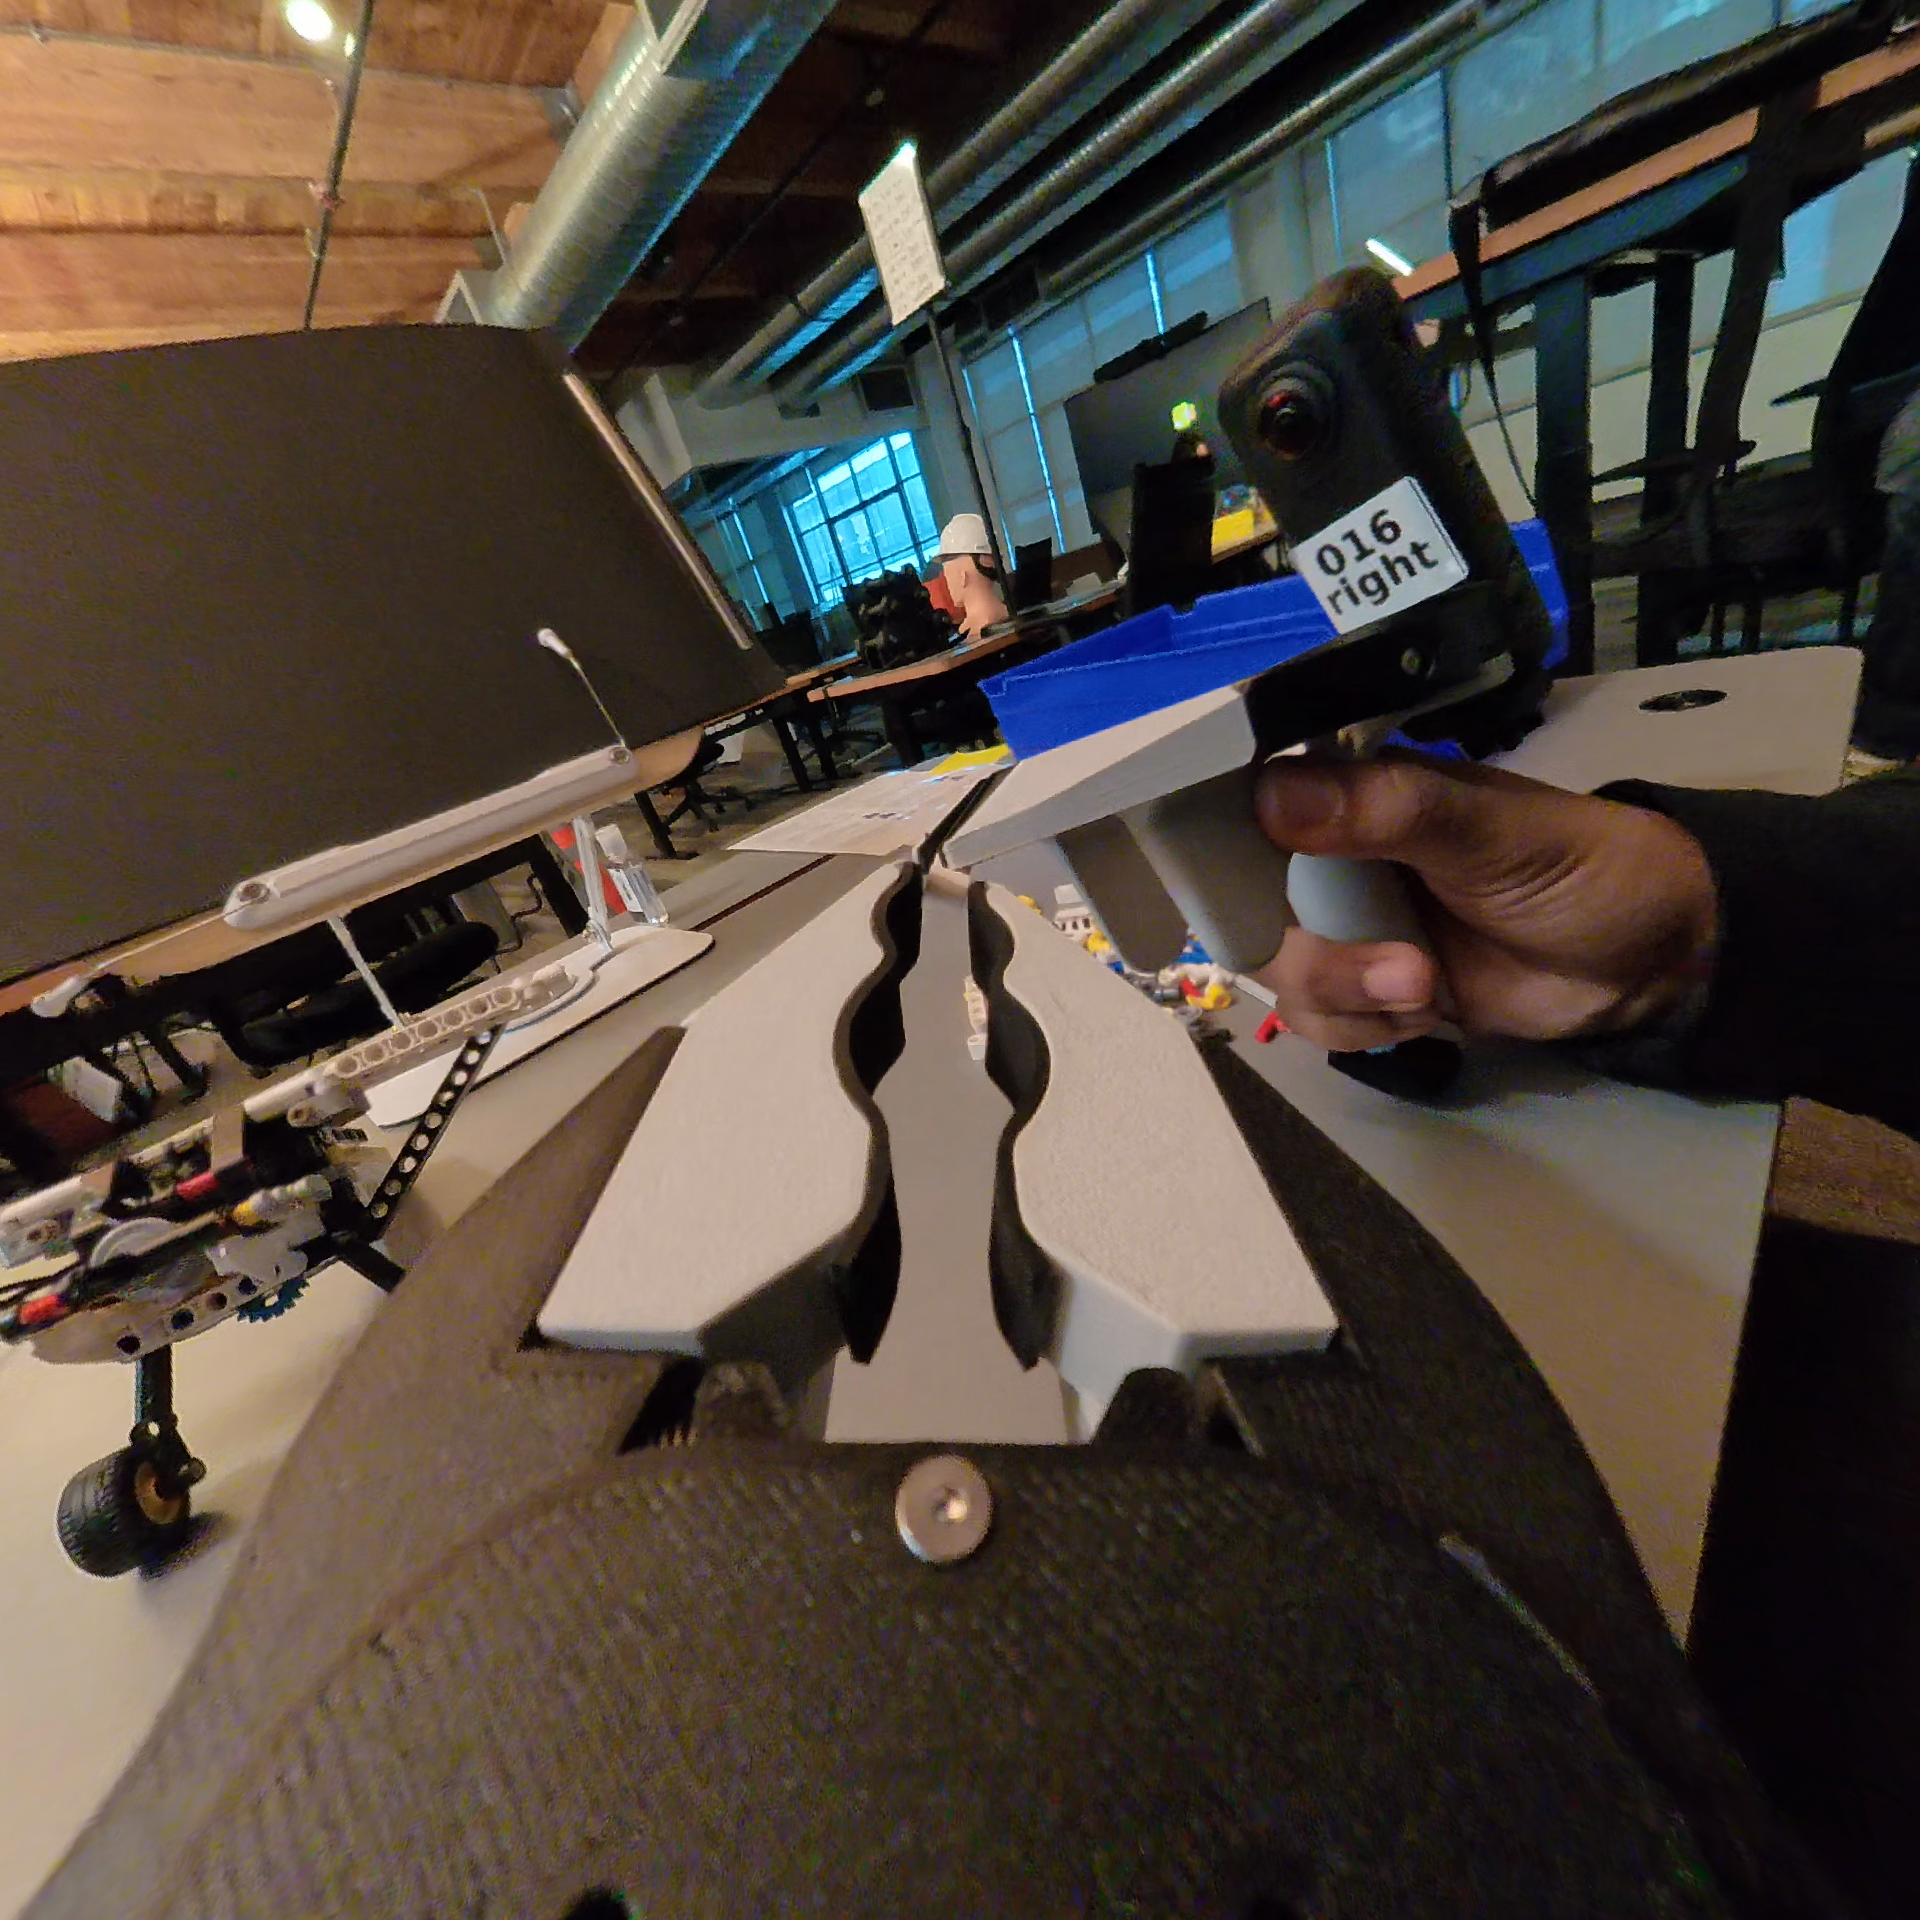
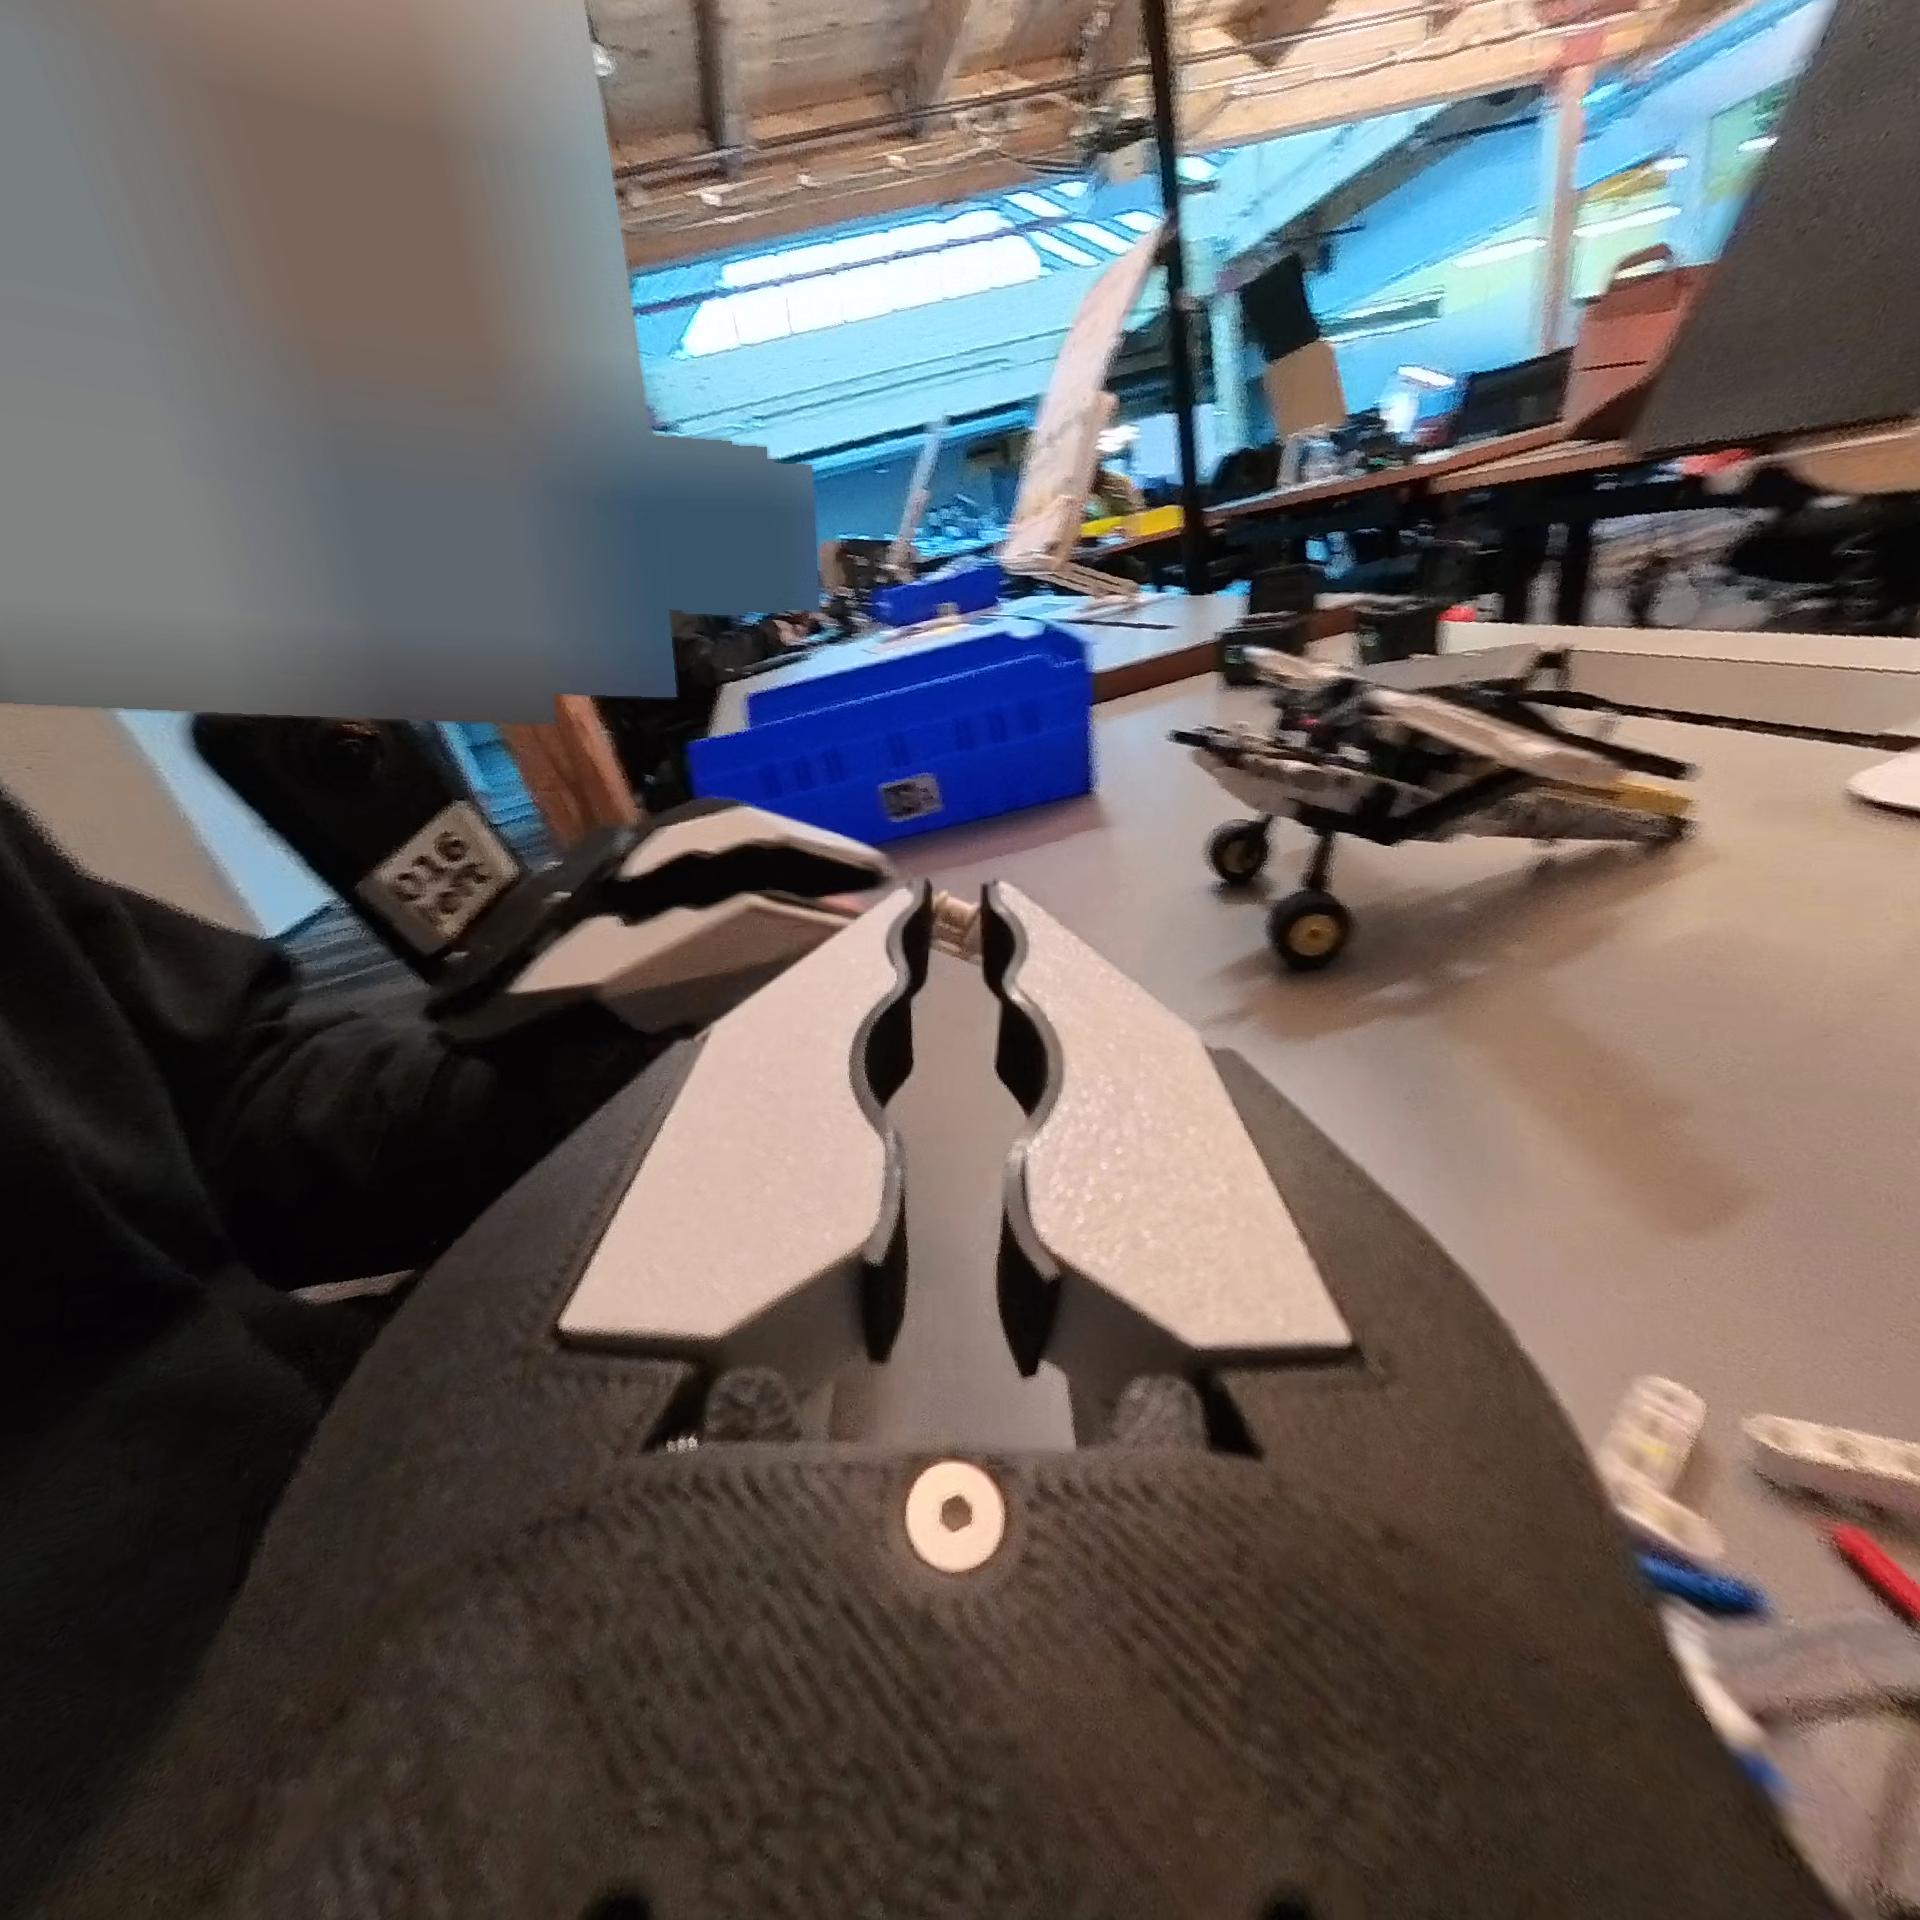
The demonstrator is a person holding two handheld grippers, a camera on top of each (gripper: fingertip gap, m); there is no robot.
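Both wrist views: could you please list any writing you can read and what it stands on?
White sticker on black camera: legible, but I won't quote it.
Hanging white sheet: too small.
Paper on table: too small.
Sticker on blue bin: blurred.
Sticker on the other camera: blurred.

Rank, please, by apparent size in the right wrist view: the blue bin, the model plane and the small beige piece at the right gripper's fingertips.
1. Model plane and blue bin: similar extent, and differing distance from the camera leaves their order unsure.
2. Small beige piece, between the right gripper fingertips: clearly smallest.
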